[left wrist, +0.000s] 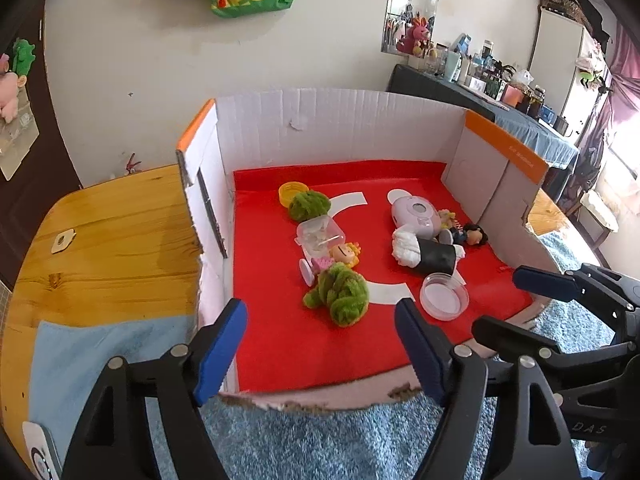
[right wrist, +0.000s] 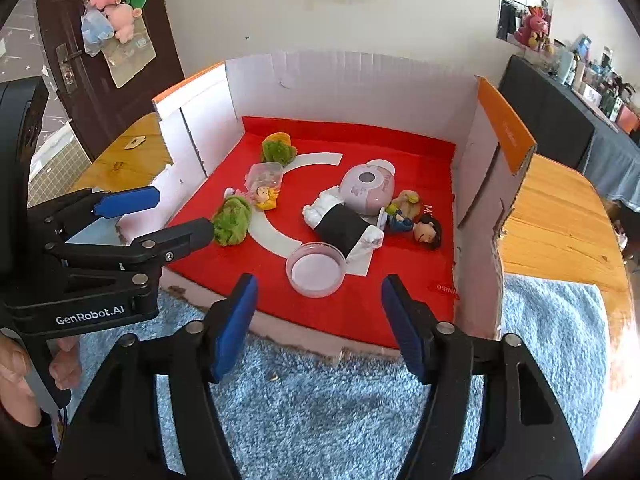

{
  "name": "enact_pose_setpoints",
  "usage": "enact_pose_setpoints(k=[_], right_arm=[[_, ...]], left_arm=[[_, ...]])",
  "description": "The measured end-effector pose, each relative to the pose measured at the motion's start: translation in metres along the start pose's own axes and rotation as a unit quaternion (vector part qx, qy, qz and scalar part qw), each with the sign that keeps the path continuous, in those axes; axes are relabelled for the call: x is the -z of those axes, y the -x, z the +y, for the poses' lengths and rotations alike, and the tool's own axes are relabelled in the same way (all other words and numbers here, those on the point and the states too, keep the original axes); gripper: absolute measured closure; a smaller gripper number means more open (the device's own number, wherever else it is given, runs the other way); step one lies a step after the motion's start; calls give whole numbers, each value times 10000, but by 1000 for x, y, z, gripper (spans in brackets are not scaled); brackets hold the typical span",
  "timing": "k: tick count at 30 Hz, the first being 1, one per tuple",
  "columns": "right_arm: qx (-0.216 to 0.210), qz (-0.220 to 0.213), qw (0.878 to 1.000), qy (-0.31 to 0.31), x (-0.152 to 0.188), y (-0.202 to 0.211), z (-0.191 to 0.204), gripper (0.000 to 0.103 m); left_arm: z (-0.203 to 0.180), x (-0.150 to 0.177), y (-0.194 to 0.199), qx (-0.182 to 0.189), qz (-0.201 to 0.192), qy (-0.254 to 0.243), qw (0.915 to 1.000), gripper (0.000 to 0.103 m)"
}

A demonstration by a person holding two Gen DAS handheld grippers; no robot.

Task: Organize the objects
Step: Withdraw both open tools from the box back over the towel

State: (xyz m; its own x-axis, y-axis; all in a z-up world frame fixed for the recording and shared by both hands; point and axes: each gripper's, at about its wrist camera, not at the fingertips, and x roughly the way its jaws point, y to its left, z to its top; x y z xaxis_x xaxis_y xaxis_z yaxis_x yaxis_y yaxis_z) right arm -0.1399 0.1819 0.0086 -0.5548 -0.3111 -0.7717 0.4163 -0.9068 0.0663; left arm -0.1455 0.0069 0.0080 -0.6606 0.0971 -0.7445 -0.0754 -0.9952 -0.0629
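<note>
A cardboard box (left wrist: 340,120) with a red mat (left wrist: 280,340) holds small toys. Near me lies a green fuzzy ball (left wrist: 340,294) (right wrist: 231,221), a second one (left wrist: 309,205) at the back by a yellow lid (left wrist: 289,192). A clear plastic cube (left wrist: 320,234) and a blonde doll (left wrist: 344,254) lie between them. To the right are a pink round case (left wrist: 416,216) (right wrist: 366,189), a black-and-white doll (left wrist: 428,254) (right wrist: 340,226), a dark-haired doll (right wrist: 424,230) and a pink round lid (left wrist: 444,294) (right wrist: 316,270). My left gripper (left wrist: 320,344) and right gripper (right wrist: 318,324) are open and empty at the box's front edge.
The box stands on a wooden table (left wrist: 100,240) with a blue fluffy towel (right wrist: 320,400) in front. The box walls rise at the left, back and right. A cluttered dark counter (left wrist: 480,96) is at the far right. The right gripper also shows in the left wrist view (left wrist: 520,304).
</note>
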Motion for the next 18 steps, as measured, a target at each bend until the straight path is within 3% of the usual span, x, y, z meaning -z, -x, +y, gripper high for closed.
enact_pose_setpoints(k=[16,18], right_arm=[[36,-237,9997,-26,17,27,9,25],[26,-238,9997,-36,18,29,11,22]], left_arm=[[-1,18,30,-163,-285,33,9995,13],[-1,21,32,-187,-267,53,9995,7]])
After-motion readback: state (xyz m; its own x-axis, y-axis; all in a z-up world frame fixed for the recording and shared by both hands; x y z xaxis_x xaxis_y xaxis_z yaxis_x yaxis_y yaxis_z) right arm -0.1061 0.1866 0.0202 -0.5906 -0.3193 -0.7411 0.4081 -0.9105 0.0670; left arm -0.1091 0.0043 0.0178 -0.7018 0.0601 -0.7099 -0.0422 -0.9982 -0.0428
